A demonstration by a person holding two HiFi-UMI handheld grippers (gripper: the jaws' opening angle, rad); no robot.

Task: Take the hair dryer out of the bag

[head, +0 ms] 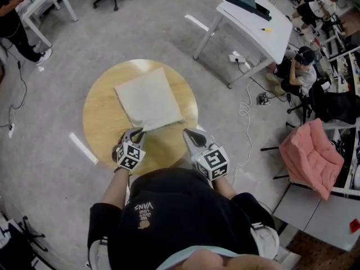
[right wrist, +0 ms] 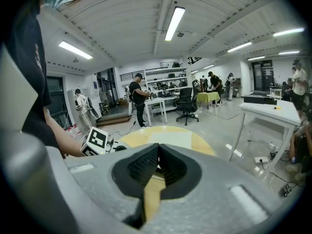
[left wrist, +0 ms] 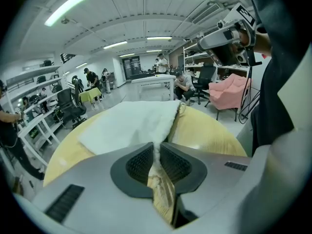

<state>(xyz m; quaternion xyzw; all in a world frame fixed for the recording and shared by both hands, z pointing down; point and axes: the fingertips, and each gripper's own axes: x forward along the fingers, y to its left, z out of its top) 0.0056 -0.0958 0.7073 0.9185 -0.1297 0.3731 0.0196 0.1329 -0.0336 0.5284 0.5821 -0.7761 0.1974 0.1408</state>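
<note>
One flat, off-white cloth bag [head: 149, 100] lies on the one round, pale wooden table [head: 101, 114], slightly far of its centre. The hair dryer itself shows in no view. I hold two tongs. My left tongs [head: 138, 131] sit at the bag's near corner. The head view gives only that much, while the left gripper view shows the cloth corner nipped between the narrow pads [left wrist: 141, 162]. My right tongs [head: 188, 134] hover over the table's near right part, near the bag's right corner. Only the right gripper view shows their pads pressed together on nothing.
</note>
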